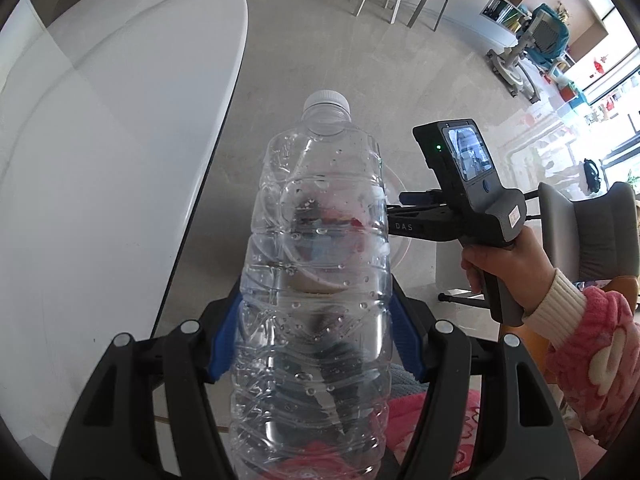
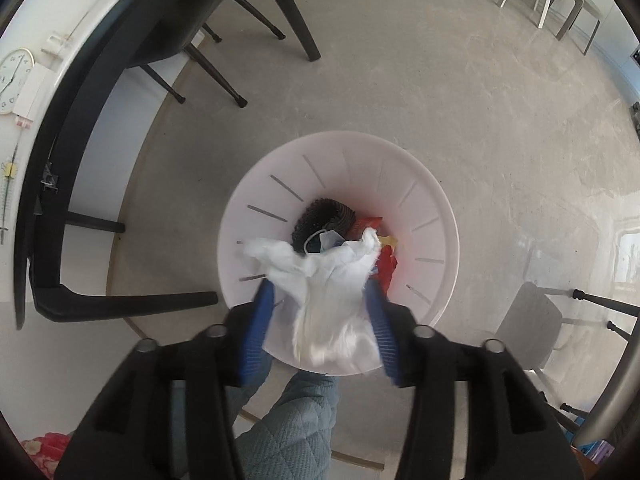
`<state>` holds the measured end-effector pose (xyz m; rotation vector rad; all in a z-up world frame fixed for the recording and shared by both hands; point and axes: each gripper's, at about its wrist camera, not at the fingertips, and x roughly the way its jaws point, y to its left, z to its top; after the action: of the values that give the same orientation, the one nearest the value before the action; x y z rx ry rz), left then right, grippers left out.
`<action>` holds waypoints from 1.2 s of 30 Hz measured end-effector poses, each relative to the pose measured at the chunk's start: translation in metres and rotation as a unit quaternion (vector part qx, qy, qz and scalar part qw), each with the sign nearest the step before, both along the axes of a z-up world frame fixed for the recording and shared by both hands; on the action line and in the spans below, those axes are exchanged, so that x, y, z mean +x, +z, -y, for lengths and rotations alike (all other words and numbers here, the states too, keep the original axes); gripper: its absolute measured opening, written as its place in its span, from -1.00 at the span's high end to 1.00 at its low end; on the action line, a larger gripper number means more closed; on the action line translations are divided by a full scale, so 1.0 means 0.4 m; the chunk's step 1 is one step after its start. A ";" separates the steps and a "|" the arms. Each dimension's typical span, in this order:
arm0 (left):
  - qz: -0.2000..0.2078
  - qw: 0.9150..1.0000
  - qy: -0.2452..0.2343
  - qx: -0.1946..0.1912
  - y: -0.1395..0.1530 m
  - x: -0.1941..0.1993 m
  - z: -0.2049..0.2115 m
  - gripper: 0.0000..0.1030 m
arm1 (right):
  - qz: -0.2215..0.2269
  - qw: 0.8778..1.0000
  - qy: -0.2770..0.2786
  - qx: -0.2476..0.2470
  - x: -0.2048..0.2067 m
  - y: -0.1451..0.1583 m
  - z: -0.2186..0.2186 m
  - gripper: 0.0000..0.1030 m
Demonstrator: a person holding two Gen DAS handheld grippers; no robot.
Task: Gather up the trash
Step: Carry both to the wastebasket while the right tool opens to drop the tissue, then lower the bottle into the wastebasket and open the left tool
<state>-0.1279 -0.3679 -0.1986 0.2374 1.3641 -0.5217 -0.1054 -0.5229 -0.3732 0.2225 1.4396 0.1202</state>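
Clamped between the blue pads of the left gripper (image 1: 316,340), a clear ribbed plastic bottle with a white cap (image 1: 316,272) is held upright beside the edge of the white oval table (image 1: 100,160). A crumpled white tissue wad (image 2: 326,292) is pinched, jaws part closed, by the right gripper (image 2: 326,320) directly above the near rim of the round white slotted waste bin (image 2: 436,216), where dark and red scraps are already seen. The dropping step is judged in hand: next, the right jaws must be parted over the bin, then the bottle brought across.
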 end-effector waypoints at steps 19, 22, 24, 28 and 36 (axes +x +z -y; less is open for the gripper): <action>-0.096 0.988 -0.115 0.048 -0.243 0.066 0.225 -0.22 | 0.087 0.990 -0.103 -0.039 -0.173 0.335 0.146 -0.82; -0.121 0.981 -0.134 0.076 -0.324 0.092 0.280 -0.22 | 0.085 0.989 -0.117 -0.038 -0.192 0.347 0.162 -0.82; -0.137 0.975 -0.144 0.097 -0.385 0.101 0.308 -0.22 | 0.082 0.988 -0.123 -0.039 -0.202 0.345 0.172 -0.82; -0.155 0.967 -0.157 0.130 -0.469 0.107 0.349 -0.23 | 0.072 0.987 -0.136 -0.042 -0.227 0.317 0.185 -0.82; -0.143 0.965 -0.171 0.142 -0.477 0.092 0.378 -0.66 | 0.056 0.987 -0.149 -0.030 -0.230 0.291 0.201 -0.82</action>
<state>-0.0911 -0.5189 -0.3895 0.6618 1.6918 -0.6633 -0.1973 -0.6033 -0.2567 0.3732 1.2818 -0.1525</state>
